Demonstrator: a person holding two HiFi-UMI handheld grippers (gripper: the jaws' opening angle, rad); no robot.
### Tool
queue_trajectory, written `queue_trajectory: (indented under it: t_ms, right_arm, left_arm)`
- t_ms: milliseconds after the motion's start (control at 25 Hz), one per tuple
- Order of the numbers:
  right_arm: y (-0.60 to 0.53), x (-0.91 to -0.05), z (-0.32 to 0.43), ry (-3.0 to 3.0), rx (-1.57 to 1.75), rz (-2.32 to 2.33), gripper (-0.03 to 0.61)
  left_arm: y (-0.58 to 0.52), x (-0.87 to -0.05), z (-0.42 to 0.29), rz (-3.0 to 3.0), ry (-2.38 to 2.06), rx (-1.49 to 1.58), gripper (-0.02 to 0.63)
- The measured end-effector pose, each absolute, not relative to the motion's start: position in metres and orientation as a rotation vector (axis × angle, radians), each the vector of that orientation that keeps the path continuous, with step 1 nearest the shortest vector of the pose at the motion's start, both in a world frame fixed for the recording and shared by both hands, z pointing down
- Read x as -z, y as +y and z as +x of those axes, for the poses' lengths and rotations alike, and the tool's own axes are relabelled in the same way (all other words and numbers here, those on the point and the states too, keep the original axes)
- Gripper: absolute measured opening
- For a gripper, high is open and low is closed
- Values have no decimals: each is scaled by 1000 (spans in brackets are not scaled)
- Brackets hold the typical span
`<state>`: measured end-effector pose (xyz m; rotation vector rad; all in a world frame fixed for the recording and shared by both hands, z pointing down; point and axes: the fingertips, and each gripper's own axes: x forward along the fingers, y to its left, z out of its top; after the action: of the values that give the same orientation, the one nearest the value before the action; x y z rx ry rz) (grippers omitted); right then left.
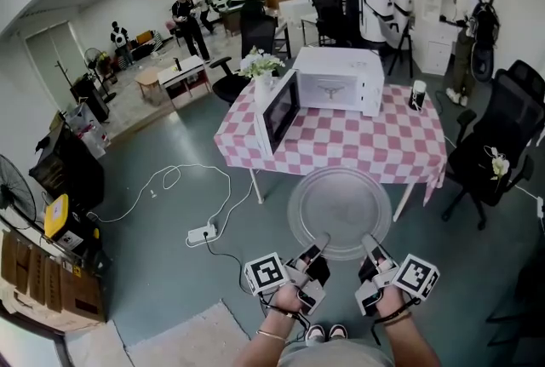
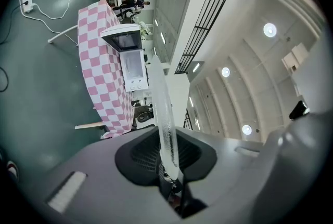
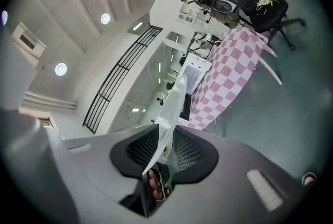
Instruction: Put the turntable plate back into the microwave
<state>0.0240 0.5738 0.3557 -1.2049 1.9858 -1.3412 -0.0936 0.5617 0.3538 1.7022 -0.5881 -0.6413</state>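
Note:
A round clear glass turntable plate (image 1: pixel 340 210) hangs flat in front of me, above the floor and short of the table. My left gripper (image 1: pixel 316 255) is shut on its near left rim, my right gripper (image 1: pixel 368 257) on its near right rim. In the left gripper view the plate (image 2: pixel 162 114) runs edge-on between the dark pads; the right gripper view shows the plate (image 3: pixel 169 119) the same way. The white microwave (image 1: pixel 338 80) stands on the pink checked table (image 1: pixel 387 144), its door (image 1: pixel 278 111) swung open toward the left.
A white vase of flowers (image 1: pixel 261 67) stands left of the microwave and a dark cup (image 1: pixel 417 94) to its right. A black office chair (image 1: pixel 498 152) is at the table's right. A power strip and white cable (image 1: pixel 201 231) lie on the floor at left. People stand far off.

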Motion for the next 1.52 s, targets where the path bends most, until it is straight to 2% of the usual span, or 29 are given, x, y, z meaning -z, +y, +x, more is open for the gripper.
queue_trajectory:
  t_ms: [560,1520]
  right_arm:
    - [529,-369,21,1936,1392,-1281,78]
    - [298,-366,76,1985,1440,-1175,78]
  left_arm:
    - [513,-359,-98,1679,-573,617,43]
    - [292,-359,-41,1655,-660,656,44]
